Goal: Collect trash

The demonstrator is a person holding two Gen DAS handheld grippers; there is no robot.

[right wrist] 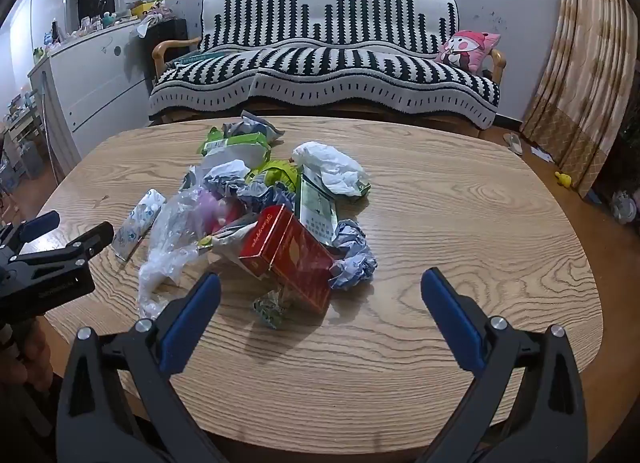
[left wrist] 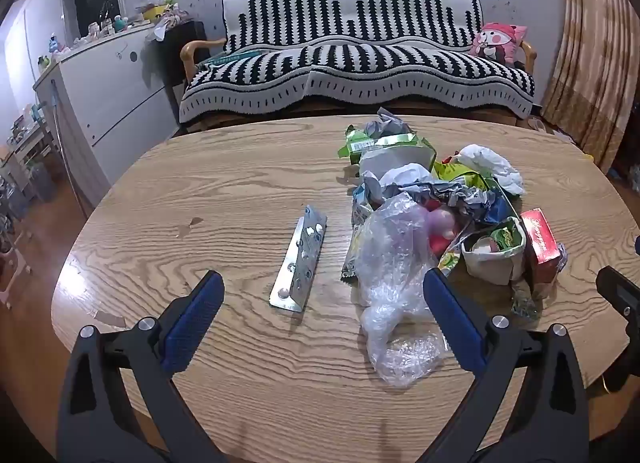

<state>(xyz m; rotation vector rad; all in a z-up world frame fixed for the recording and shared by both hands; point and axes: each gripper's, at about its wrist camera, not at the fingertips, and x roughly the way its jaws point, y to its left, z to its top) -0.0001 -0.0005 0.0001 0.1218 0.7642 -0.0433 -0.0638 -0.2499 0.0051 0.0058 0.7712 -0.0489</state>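
Dim cool light, sharp, fisheye-bent edges

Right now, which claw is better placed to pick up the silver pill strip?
Left. The pill strip lies straight ahead between the open left claw fingers; from the open right claw it sits far off to the side, behind the plastic bag.

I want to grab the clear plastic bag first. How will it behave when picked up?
The clear plastic bag looks thin and crinkled, so probably floppy and very light. It overlaps the trash pile, so lifting may drag neighbouring wrappers. Its glossy film could slip between open pads.
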